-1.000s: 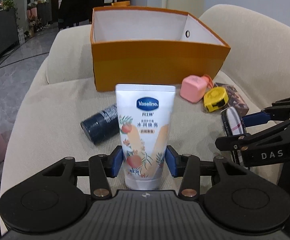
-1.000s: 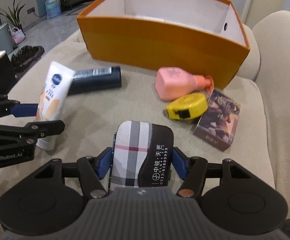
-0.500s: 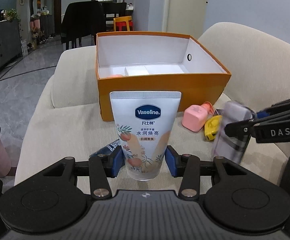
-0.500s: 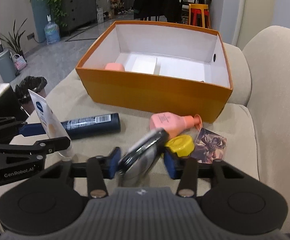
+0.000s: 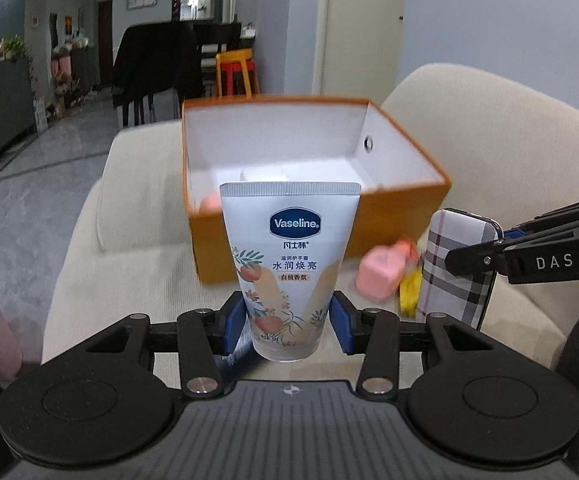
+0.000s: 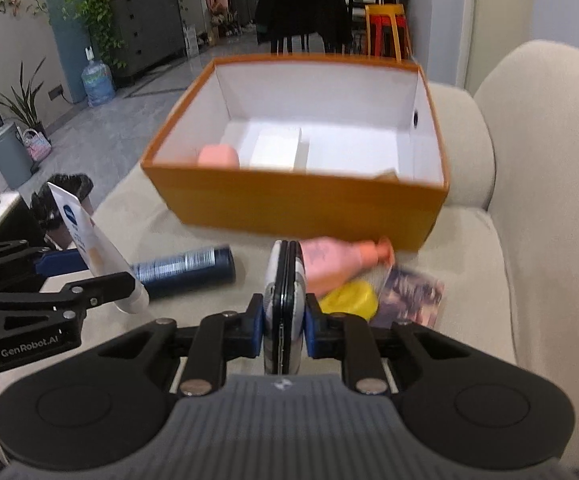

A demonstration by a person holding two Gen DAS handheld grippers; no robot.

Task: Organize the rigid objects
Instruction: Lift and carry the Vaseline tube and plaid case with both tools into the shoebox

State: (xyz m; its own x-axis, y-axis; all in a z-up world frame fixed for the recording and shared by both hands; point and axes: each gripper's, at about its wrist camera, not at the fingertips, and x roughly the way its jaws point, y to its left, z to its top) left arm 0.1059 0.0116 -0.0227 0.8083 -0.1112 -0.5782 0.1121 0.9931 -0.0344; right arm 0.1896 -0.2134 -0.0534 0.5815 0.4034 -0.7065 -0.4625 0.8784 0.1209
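My left gripper [image 5: 289,322] is shut on a white Vaseline tube [image 5: 289,256], held upright above the sofa; in the right wrist view the tube [image 6: 89,240] leans in that gripper [image 6: 103,270] at the left. My right gripper [image 6: 283,326] is shut on a plaid case [image 6: 283,304], held edge-on by its thin sides. From the left wrist view the case [image 5: 455,264] hangs in the right gripper [image 5: 477,246]. The orange box [image 6: 289,204] stands open just beyond both, with a pink item [image 6: 217,156] and a white box [image 6: 275,148] inside.
On the beige sofa seat [image 6: 473,280] in front of the box lie a dark blue bottle [image 6: 185,270], a pink bottle [image 6: 337,264], a yellow tape measure [image 6: 349,300] and a picture-printed card box [image 6: 409,296]. The sofa back rises at the right.
Both grippers rose with their objects. The plaid case turned from flat to edge-on, and the right jaws narrowed onto its thin sides. The box's inside came into view.
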